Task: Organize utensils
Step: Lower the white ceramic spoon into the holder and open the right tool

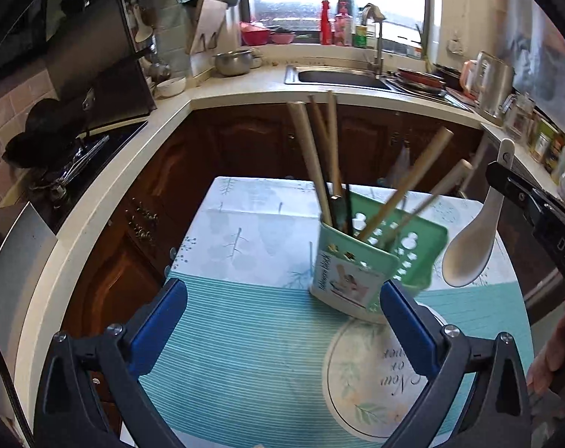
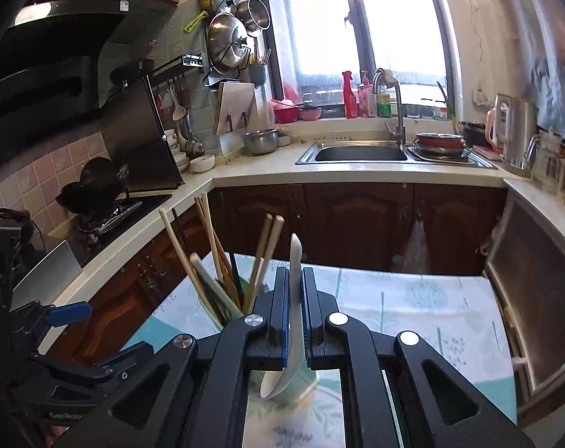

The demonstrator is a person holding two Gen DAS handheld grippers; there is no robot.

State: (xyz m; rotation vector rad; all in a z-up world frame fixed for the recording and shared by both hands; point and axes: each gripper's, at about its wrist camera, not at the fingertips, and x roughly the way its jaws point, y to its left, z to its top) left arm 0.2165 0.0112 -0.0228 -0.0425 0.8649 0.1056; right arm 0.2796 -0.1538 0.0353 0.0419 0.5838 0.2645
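Utensil holder (image 1: 351,280): pale mint green front bearing a white printed label with dark lettering; rear panel (image 1: 413,246) a stronger green, pierced with white-looking cut-out shapes. Chopsticks (image 1: 308,149) inside: pale wood and tan, with a few dark ones among them. Spoon (image 1: 472,246): plain white. Gripper pads (image 1: 159,328): blue, on black frames with silver screws. Table covering (image 1: 252,336): teal with fine white stripes in front; farther back white with faint grey-blue leaf and sprig motifs. Round mat (image 1: 360,380): white, dark-rimmed, green foliage and script (lettering reads upside down). Cabinets (image 2: 357,224): dark reddish brown. Worktop (image 2: 357,175): cream. Wall tiles (image 2: 39,171): pink.
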